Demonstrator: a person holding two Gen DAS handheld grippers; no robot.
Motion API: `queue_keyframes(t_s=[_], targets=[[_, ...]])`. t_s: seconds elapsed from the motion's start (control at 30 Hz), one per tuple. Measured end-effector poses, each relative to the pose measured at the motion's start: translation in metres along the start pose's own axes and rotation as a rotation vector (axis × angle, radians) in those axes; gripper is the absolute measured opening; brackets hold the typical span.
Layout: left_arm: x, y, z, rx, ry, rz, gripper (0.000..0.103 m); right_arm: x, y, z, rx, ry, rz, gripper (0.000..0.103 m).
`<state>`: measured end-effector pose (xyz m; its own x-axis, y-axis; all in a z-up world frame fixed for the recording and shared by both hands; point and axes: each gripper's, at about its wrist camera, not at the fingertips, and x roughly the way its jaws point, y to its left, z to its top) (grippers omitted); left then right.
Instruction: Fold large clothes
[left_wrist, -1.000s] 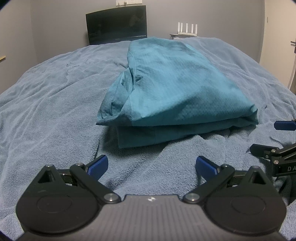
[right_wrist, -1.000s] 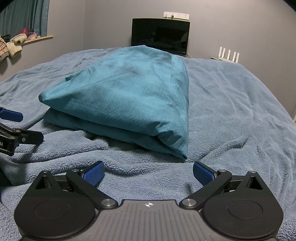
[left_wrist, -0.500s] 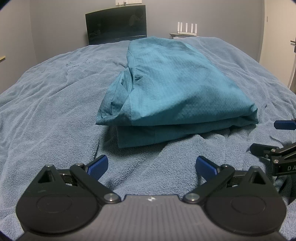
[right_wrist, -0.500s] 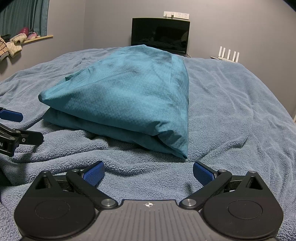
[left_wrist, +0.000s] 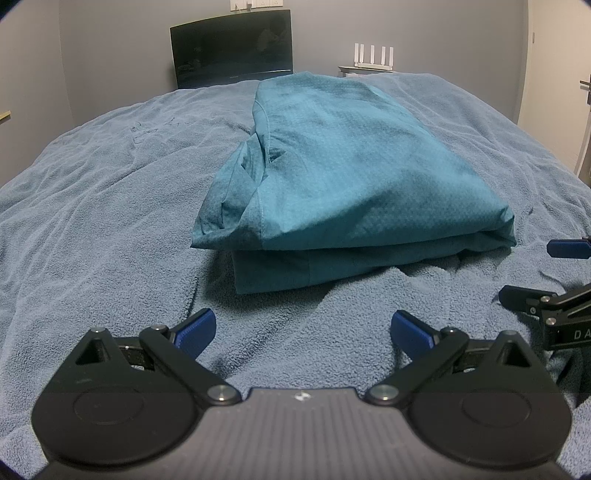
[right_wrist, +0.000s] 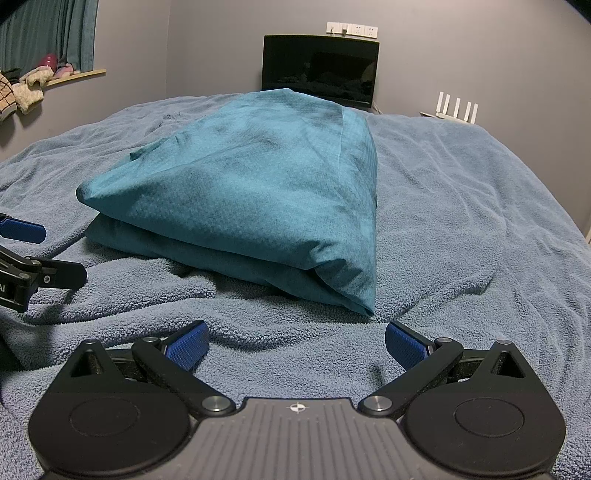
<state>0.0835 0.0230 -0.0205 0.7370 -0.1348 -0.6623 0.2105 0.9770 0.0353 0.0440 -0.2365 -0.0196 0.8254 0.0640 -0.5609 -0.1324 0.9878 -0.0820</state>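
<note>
Left wrist view: I see my left gripper (left_wrist: 302, 329) fingers spread wide, empty.
Right gripper (right_wrist: 297, 339): fingers wide, empty.
Folded teal garment (left_wrist: 343, 177): frame centre, on the bed (left_wrist: 110, 206).

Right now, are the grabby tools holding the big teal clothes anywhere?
No. Both the left tool and the right tool are open and empty, resting on the blue blanket just short of the folded teal garment.

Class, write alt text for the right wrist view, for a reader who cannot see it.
A folded teal garment lies on a blue fleece blanket covering a bed. The open right gripper sits empty in front of it, with the left gripper at the left edge. A dark monitor stands against the far wall.
</note>
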Motion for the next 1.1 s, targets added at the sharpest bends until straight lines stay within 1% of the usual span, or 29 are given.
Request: queue_keyframes(t_s=[0.43, 0.83, 1.1], targets=[[0.0009, 0.0032, -0.0011, -0.01, 0.013, -0.003, 0.102, 0.0, -0.0004, 0.0004, 0.0, 0.002, 0.0, 0.103], [0.0042, 0.0035, 0.0006, 0.002, 0.023, -0.004, 0.102, 0.0004, -0.0008, 0.0007, -0.001, 0.003, 0.001, 0.103], [0.004, 0.0028, 0.0003, 0.006, 0.023, -0.02, 0.102, 0.0003, -0.001, 0.0008, 0.0, 0.004, 0.001, 0.103]])
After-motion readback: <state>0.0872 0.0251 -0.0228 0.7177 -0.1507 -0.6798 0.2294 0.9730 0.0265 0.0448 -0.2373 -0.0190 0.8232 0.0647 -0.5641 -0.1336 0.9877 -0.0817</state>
